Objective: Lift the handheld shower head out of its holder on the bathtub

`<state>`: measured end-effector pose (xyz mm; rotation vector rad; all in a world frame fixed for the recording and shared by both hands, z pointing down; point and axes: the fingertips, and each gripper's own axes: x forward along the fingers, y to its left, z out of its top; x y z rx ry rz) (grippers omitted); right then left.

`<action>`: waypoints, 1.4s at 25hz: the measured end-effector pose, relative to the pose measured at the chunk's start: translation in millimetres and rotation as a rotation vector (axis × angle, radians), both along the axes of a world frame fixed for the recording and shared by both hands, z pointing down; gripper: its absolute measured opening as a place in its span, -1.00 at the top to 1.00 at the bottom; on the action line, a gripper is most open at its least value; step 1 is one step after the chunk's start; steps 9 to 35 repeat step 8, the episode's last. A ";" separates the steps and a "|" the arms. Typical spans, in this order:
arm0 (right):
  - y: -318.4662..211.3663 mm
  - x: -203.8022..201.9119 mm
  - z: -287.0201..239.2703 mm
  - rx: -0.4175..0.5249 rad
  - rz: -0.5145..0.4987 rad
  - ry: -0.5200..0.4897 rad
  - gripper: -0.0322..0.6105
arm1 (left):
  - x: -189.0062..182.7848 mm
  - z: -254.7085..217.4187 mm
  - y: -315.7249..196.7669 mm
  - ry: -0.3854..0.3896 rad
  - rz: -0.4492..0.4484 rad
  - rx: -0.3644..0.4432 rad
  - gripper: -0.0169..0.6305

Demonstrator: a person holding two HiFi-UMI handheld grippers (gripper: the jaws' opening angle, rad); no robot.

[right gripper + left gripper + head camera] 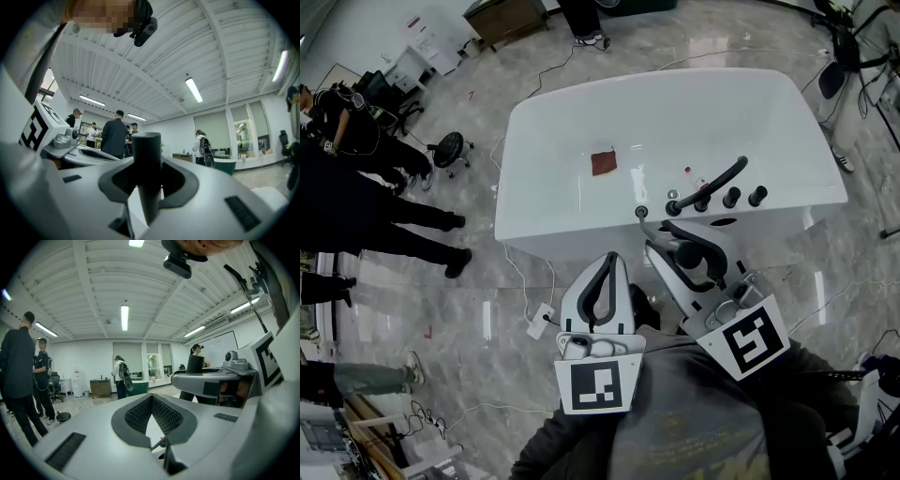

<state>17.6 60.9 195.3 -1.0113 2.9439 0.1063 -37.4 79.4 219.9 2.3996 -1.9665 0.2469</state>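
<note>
Between right jaws: the right gripper (147,180) is clamped, partway closed, on the shower head (147,154), gripping its dark round stem.
Where: just off the tub's (581,122) near edge, toward the right corner, beside the spout (712,183) and knobs (743,197).
Left gripper (151,399): tips together, empty.
Risk: the smooth stem may slide or twist in the pads. A hose, which I can't make out, could tug it or drag it against the knobs.
Writing: none readable, only square markers (598,386) on the cubes.
</note>
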 end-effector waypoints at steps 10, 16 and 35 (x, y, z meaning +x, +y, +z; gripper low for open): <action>-4.0 -4.5 7.2 -0.006 -0.010 0.000 0.54 | -2.7 7.4 -3.9 -0.001 -0.003 -0.005 0.94; -4.0 -4.5 7.2 -0.006 -0.010 0.000 0.54 | -2.7 7.4 -3.9 -0.001 -0.003 -0.005 0.94; -4.0 -4.5 7.2 -0.006 -0.010 0.000 0.54 | -2.7 7.4 -3.9 -0.001 -0.003 -0.005 0.94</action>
